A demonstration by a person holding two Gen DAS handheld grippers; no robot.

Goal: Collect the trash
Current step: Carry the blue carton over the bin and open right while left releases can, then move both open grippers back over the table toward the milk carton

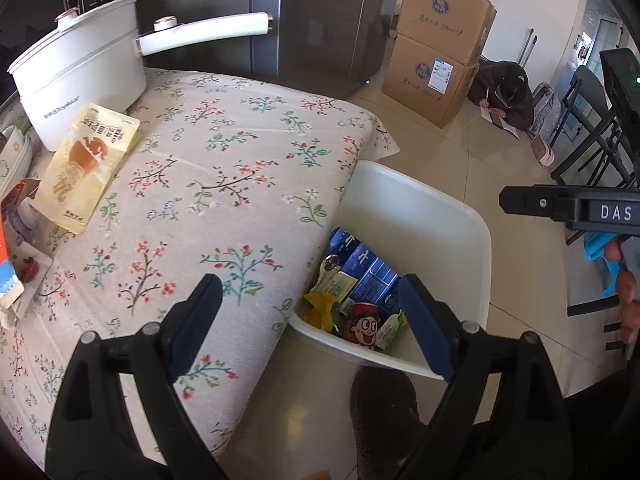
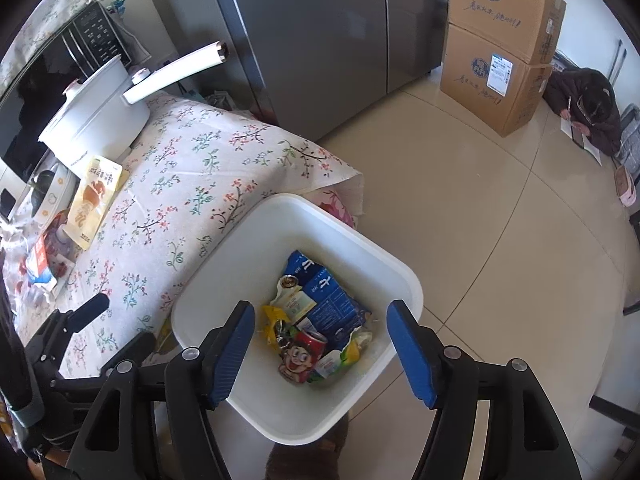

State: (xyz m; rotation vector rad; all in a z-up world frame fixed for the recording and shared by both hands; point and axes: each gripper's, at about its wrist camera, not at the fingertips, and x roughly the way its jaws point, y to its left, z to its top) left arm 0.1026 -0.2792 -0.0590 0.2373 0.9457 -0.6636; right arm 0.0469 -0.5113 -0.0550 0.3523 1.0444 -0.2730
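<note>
- White trash bin (image 2: 404, 276) sitting on the tiled floor (image 2: 480, 208), pressed up against the table edge – rim just below the tablecloth overhang.
- Inside the bin: red cartoon-face can (image 2: 300, 354) lying near the front, blue milk cartons (image 2: 332, 300) stacked behind it, yellow crumpled wrapper (image 2: 270, 320) at the left, a green-white pouch (image 2: 334, 362) on the right.
- Right gripper (image 2: 322, 354) hovering directly above the bin, jaws spread wide, nothing between the blue pads (image 2: 412, 354).
- Left gripper (image 1: 310, 322) hanging over the table corner, straddling the table edge and the bin – jaws also gaping wide, holding nothing.
- In the left wrist view the right gripper's body (image 1: 568, 204) is showing at the far right, marked "DAS".
- Still on the table: yellow snack pouch (image 1: 82, 168) lying flat on the floral tablecloth (image 1: 224, 200), just in front of the white pot (image 1: 80, 76); its corner looks to be touching the pot base.
- Red-orange carton (image 1: 12, 240) and other packaging sitting at the far left table edge, partly cut off – cannot tell what exactly.
- White bowls (image 1: 14, 152) stacking left of the pot.
- Pot's long white handle (image 1: 208, 30) sticking out toward the grey fridge (image 1: 320, 20).
- Two cardboard boxes (image 1: 436, 48) stacked beside the fridge; a person in dark clothes (image 1: 506, 96) crouching on the floor next to them.
</note>
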